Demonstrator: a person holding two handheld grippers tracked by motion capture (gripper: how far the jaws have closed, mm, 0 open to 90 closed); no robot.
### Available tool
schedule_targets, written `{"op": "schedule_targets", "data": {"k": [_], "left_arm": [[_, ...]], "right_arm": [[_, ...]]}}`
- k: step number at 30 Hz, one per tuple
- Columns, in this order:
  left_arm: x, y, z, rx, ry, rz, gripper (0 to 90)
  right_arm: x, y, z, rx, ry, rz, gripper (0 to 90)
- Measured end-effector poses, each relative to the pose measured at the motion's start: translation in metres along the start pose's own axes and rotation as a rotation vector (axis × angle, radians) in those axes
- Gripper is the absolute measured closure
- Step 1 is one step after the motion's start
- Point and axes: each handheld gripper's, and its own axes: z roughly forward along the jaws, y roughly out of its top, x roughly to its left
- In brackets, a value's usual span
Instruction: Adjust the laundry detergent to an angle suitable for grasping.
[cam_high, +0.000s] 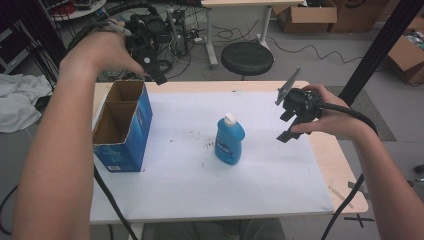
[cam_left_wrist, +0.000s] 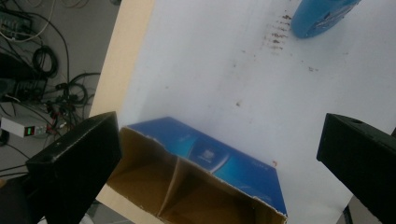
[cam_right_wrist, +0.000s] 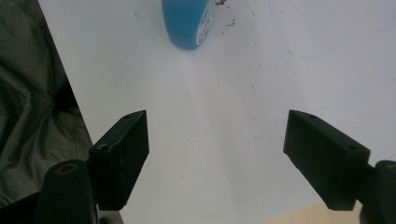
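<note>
A blue cardboard box (cam_high: 120, 127) with an open top and a divider inside stands at the left of the white sheet (cam_high: 190, 170). A blue bottle (cam_high: 230, 140) with a white cap stands upright near the middle. My left gripper (cam_high: 152, 65) is held high over the box's far end, open with nothing between its jaws. The left gripper view looks down on the box (cam_left_wrist: 205, 186) between the wide jaws of that gripper (cam_left_wrist: 215, 158), with the bottle (cam_left_wrist: 322, 16) at the top right. My right gripper (cam_high: 286, 126) hovers to the right of the bottle, open and empty. The right gripper view shows that gripper (cam_right_wrist: 217, 149) over bare sheet, with the bottle (cam_right_wrist: 187, 23) beyond it.
The wooden table (cam_high: 345, 165) shows beyond the sheet at the right. A black stool (cam_high: 247, 57) and tangled cables lie behind the table. Cardboard boxes (cam_high: 305, 17) sit on the floor at the back. A white cloth (cam_high: 17, 100) lies at the left, and a black post (cam_high: 380, 45) rises at the right.
</note>
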Motion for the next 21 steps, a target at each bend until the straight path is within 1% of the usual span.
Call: {"op": "schedule_targets", "data": {"k": [3, 4, 7, 13, 16, 17, 18, 19, 20, 21], "left_arm": [[-0.001, 0.001, -0.004, -0.006, 0.004, -0.003, 0.5], [-0.001, 0.002, -0.006, -0.004, 0.003, -0.001, 0.5], [-0.002, 0.003, -0.006, -0.003, 0.01, -0.001, 0.5], [-0.004, 0.006, -0.004, 0.01, 0.002, 0.001, 0.8], [-0.005, 0.007, -0.004, 0.009, 0.001, 0.002, 0.9], [-0.005, 0.007, -0.005, 0.008, 0.005, 0.002, 0.9], [-0.005, 0.007, -0.005, 0.007, 0.007, 0.001, 0.9], [-0.005, 0.007, -0.005, 0.005, 0.007, 0.001, 0.8], [-0.006, 0.007, -0.005, 0.001, 0.012, 0.002, 0.8], [-0.006, 0.007, -0.005, 0.001, 0.013, 0.0, 0.8]], "right_arm": [[0.0, 0.0, -0.001, -0.006, -0.002, 0.001, 22.7], [0.0, -0.001, -0.001, -0.021, -0.007, 0.002, 22.7], [0.0, -0.002, -0.002, -0.029, -0.007, 0.007, 22.7], [0.002, -0.007, -0.003, -0.069, -0.012, 0.013, 22.9], [0.004, -0.012, -0.007, -0.117, -0.012, 0.013, 22.9], [0.004, -0.012, -0.007, -0.117, -0.012, 0.013, 22.9], [0.004, -0.015, -0.008, -0.152, -0.02, 0.024, 21.8], [0.004, -0.017, -0.008, -0.172, -0.024, 0.032, 21.5], [0.004, -0.017, -0.008, -0.172, -0.024, 0.032, 21.5], [0.004, -0.019, -0.008, -0.193, -0.031, 0.037, 20.2]]}}
